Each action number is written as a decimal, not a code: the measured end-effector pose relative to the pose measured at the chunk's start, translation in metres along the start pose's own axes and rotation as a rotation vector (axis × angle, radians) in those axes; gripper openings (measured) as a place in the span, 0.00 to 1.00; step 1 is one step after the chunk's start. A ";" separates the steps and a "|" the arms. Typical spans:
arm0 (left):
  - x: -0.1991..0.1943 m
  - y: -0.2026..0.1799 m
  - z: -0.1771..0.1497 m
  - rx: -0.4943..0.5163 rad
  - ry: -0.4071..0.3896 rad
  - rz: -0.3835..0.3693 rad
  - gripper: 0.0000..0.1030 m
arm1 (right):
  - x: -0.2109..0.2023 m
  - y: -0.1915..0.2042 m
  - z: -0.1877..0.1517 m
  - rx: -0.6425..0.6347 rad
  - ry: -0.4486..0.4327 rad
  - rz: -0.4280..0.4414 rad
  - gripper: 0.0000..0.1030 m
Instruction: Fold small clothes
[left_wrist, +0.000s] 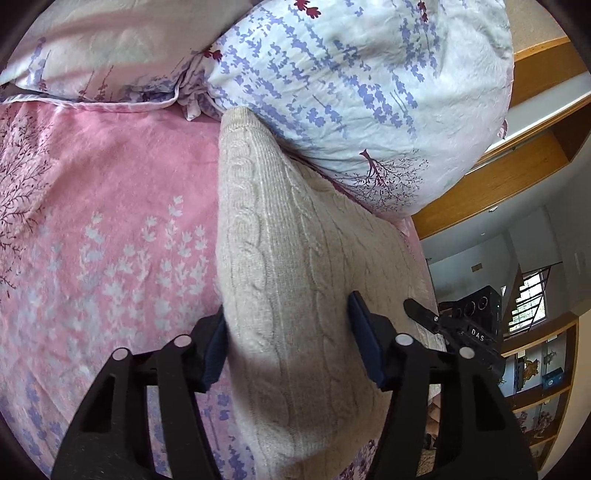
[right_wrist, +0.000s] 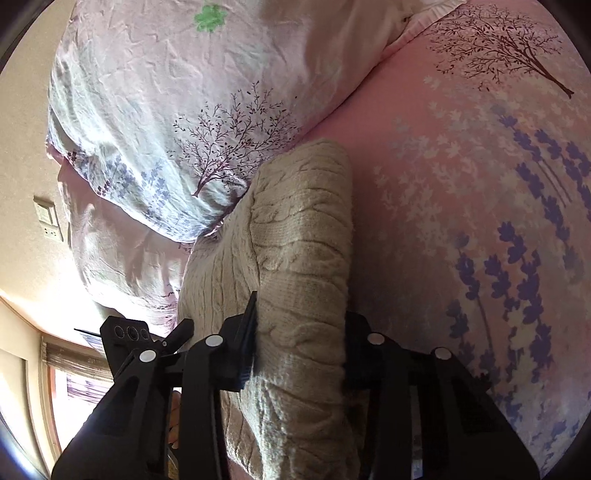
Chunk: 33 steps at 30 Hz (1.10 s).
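A beige cable-knit sweater (left_wrist: 295, 236) lies folded on a pink floral bedsheet (left_wrist: 103, 206). My left gripper (left_wrist: 288, 343) is shut on a thick fold of the sweater, one blue pad on each side. In the right wrist view the same sweater (right_wrist: 303, 251) is bunched and my right gripper (right_wrist: 299, 343) is shut on it, a fold pressed between the fingers. The other gripper (left_wrist: 443, 325) shows at the right of the left wrist view, and at the lower left of the right wrist view (right_wrist: 140, 339).
Floral pillows (left_wrist: 354, 92) lie just beyond the sweater, touching its far end, also in the right wrist view (right_wrist: 192, 110). The bed edge is on the right in the left view, with wooden shelves (left_wrist: 539, 387) beyond. A wall socket (right_wrist: 48, 221) is at left.
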<state>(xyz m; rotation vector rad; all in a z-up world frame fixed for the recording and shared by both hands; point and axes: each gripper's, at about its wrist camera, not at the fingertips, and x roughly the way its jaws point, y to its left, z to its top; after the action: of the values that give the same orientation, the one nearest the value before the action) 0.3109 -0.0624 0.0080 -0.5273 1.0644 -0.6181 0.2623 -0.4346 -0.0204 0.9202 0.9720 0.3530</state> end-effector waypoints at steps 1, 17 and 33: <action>-0.001 0.000 0.000 0.002 -0.004 -0.013 0.43 | -0.001 0.005 -0.002 -0.023 -0.014 -0.010 0.33; -0.127 0.081 -0.003 0.005 -0.059 0.147 0.39 | 0.094 0.127 -0.058 -0.392 0.031 -0.052 0.29; -0.133 0.017 -0.030 0.290 -0.176 0.171 0.50 | 0.082 0.109 -0.031 -0.277 -0.044 -0.070 0.09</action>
<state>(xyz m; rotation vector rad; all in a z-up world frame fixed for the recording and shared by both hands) 0.2407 0.0383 0.0691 -0.2302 0.8257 -0.5522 0.2959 -0.3029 0.0140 0.6385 0.8867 0.3946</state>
